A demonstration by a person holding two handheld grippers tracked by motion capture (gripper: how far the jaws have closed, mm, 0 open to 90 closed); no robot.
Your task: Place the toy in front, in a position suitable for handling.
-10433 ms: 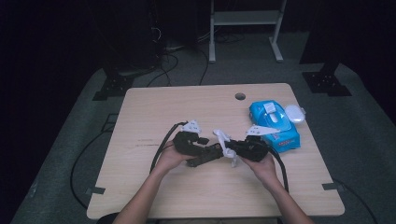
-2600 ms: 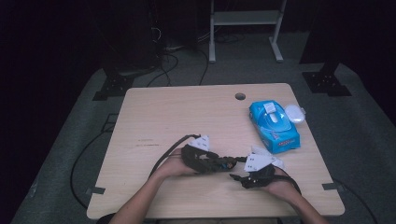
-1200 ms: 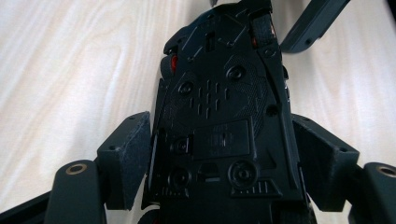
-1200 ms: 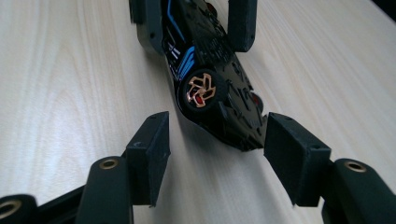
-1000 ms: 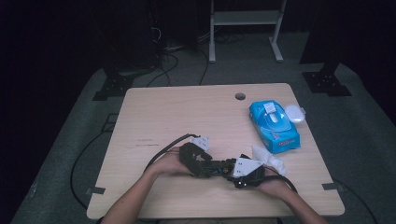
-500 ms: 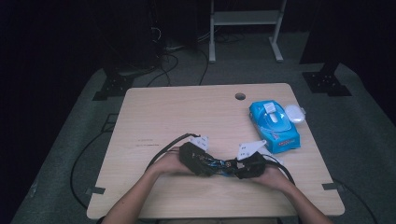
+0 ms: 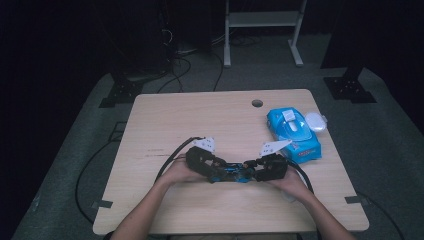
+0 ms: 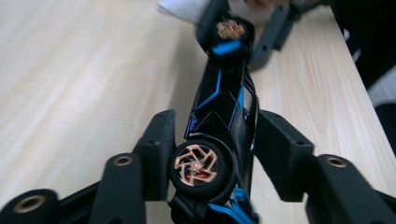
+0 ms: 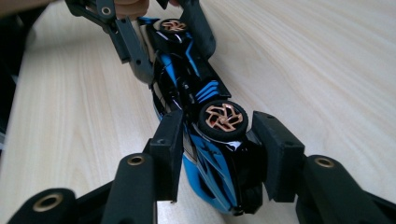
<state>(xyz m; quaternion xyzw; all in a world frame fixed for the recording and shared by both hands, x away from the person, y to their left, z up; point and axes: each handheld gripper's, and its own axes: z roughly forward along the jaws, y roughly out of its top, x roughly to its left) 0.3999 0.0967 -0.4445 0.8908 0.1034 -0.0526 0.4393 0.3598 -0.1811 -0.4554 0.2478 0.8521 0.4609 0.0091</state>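
Toy car, black with blue trim and copper-spoked wheels, is turned on its side and spans the gap between the two grippers, its long axis running left to right near the table's near edge. Left gripper: jaws partly open, straddling one end of the car at a wheel; they have just been closing, with one pad against the wheel and tyre, the other close to the body with a sliver of gap, so a firm clamp is not confirmed. Right gripper: jaws about half open, straddling the opposite end at its wheel; they have just been opening, and narrow gaps show on both sides. Each hand is equally near its own end of the car. Farther right on the table lies a blue wipes pack, well apart from the work. Judgement: any lift depends on both pairs closing square across the car's width.
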